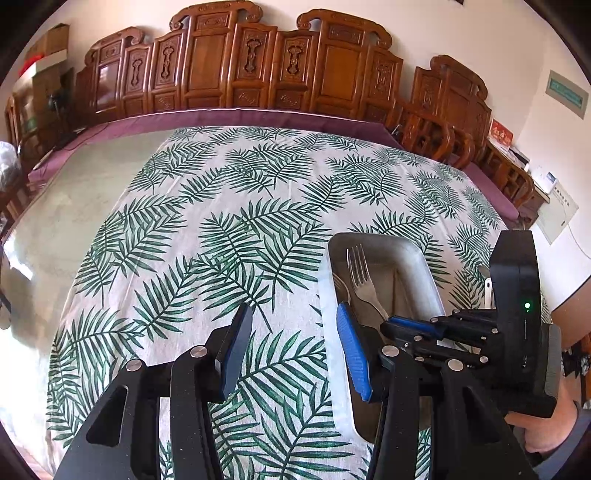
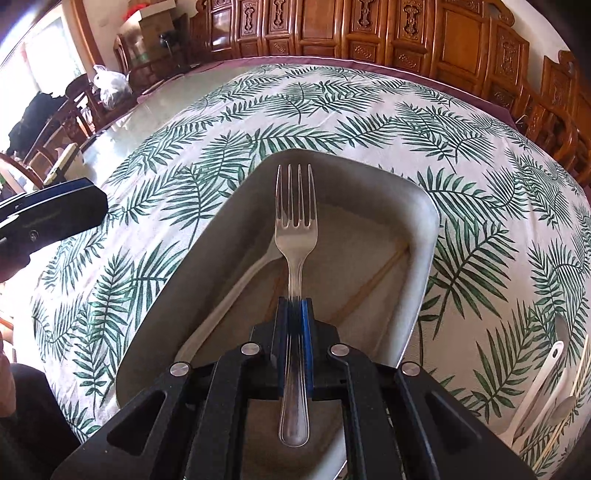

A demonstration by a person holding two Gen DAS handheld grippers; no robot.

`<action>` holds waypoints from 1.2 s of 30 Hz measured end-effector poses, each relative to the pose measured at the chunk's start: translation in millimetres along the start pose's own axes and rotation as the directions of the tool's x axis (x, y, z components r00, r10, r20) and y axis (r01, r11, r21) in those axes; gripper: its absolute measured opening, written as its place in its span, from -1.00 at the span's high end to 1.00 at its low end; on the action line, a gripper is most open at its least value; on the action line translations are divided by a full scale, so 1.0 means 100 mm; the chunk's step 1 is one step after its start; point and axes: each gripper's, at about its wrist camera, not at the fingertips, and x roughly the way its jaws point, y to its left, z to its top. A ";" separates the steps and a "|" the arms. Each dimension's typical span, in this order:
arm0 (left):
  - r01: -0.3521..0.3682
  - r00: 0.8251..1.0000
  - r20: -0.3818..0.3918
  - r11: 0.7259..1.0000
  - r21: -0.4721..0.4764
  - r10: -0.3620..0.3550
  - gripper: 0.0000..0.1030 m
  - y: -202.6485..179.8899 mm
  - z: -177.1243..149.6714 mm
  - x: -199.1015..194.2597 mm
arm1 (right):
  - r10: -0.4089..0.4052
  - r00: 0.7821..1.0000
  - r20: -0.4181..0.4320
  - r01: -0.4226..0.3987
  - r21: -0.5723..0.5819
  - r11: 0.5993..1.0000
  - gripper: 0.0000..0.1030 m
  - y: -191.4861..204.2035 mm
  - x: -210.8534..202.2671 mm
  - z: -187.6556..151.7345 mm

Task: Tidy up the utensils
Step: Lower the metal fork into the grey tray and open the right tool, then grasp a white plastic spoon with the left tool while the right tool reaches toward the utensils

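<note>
Right gripper [image 2: 295, 314] clamped on slim shiny four-tined metal fork [image 2: 295, 221].

Leaf-print tablecloth [image 1: 236, 221] covers table, purple cloth edge [image 1: 221, 116] beyond it. Carved wooden chairs [image 1: 258, 66] line the wall. White plastic bag [image 2: 110, 86] and cardboard box [image 2: 155, 26] sit far left.

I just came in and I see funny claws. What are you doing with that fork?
A person is tidying utensils with a gripper in each hand. The right gripper is shut on a metal fork, holding it over a grey tray on the leaf-print tablecloth. The tray already holds a white spoon and chopsticks. The left gripper is open and holds nothing. Another white spoon lies on the cloth outside the tray.
</note>
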 end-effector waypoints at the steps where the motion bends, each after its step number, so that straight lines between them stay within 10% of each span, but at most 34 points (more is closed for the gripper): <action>1: 0.001 1.000 0.001 1.000 0.001 -0.001 0.12 0.00 0.00 0.00 | 0.004 1.000 0.003 -0.004 -0.001 1.000 0.82 0.00 -0.01 0.00; 19: -0.005 1.000 0.025 0.994 0.109 0.002 0.12 -0.49 -0.15 -0.14 | 0.051 0.981 0.187 -0.054 0.011 0.998 0.81 -0.41 -1.04 -0.23; 36: 0.122 0.992 -0.034 0.964 0.235 -0.118 0.12 -1.65 -0.31 -0.12 | -0.154 0.966 0.206 0.108 0.220 0.969 0.56 -1.94 -1.81 -1.63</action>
